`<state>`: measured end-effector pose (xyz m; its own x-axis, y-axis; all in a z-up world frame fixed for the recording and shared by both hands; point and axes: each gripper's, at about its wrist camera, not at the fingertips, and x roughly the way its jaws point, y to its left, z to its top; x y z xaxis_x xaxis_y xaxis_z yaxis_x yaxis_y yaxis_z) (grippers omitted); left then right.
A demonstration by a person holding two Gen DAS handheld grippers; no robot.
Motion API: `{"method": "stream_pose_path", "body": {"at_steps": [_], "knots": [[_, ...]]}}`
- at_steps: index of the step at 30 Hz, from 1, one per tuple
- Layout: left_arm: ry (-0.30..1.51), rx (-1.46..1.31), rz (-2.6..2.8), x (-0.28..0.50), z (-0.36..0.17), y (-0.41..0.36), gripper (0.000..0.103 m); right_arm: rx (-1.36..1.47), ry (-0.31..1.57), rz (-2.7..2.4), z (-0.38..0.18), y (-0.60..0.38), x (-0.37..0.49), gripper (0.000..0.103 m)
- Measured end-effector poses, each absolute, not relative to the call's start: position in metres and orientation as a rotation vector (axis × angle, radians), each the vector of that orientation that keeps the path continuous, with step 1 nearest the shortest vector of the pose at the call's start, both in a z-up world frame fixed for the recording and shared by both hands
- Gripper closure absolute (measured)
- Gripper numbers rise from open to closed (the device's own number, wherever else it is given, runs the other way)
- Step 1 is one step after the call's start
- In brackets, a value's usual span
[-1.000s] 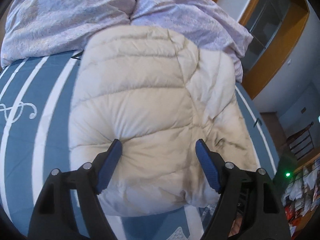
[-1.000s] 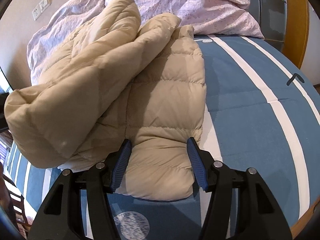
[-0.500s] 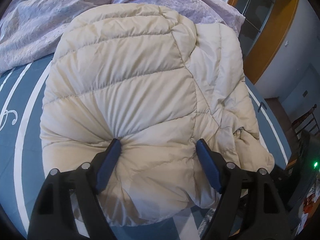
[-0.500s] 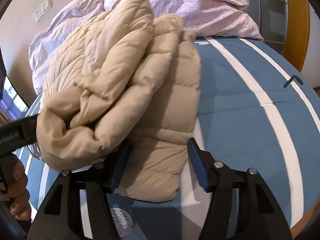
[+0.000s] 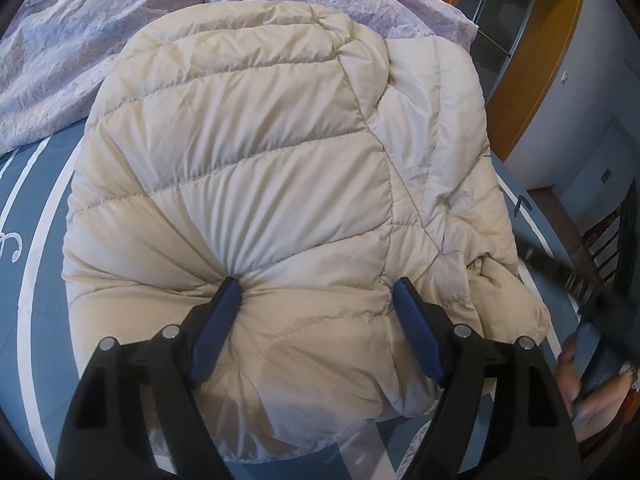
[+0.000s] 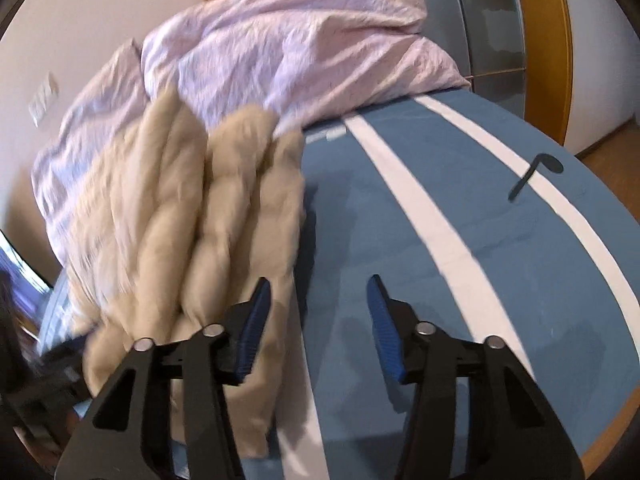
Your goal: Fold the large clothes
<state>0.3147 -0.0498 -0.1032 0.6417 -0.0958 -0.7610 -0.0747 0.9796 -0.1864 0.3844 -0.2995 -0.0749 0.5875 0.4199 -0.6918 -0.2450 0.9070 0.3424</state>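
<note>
A cream quilted down jacket (image 5: 256, 184) lies folded in a thick bundle on the blue striped bed (image 5: 36, 240). My left gripper (image 5: 314, 292) is open, its blue fingertips (image 5: 228, 292) pressing down into the jacket's near edge. In the right wrist view the jacket (image 6: 192, 216) lies to the left, blurred. My right gripper (image 6: 320, 300) is open and empty over the blue sheet (image 6: 400, 240), its left finger just beside the jacket's edge. The right gripper and hand show blurred at the right edge of the left wrist view (image 5: 592, 328).
A crumpled lilac duvet (image 5: 100, 32) is heaped at the head of the bed, also in the right wrist view (image 6: 288, 48). A wooden-framed glass door (image 5: 532, 40) stands to the right. The bed's edge and wooden floor (image 6: 600, 140) lie at the far right.
The folded-over part of the jacket has been laid down onto the rest. My right gripper has pulled off the jacket to the right, over bare sheet. My left gripper stays pressed on the jacket.
</note>
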Motion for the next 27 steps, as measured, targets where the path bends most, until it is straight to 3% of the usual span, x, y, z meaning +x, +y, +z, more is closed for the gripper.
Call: {"method": "stream_pose_path", "body": {"at_steps": [6,17,27], "knots": [[0.873,-0.214,-0.018,0.316,-0.104,-0.046,0.025,0.303,0.81,0.502,-0.049,-0.29,0.408,0.081],[0.867,-0.211,-0.012,0.316,-0.104,-0.046,0.025,0.241,0.746,0.629,-0.012,-0.241,0.411,0.083],[0.863,-0.227,-0.025,0.313,-0.102,-0.046,0.025,0.036,0.89,0.444,-0.067,-0.219,0.423,0.088]]}}
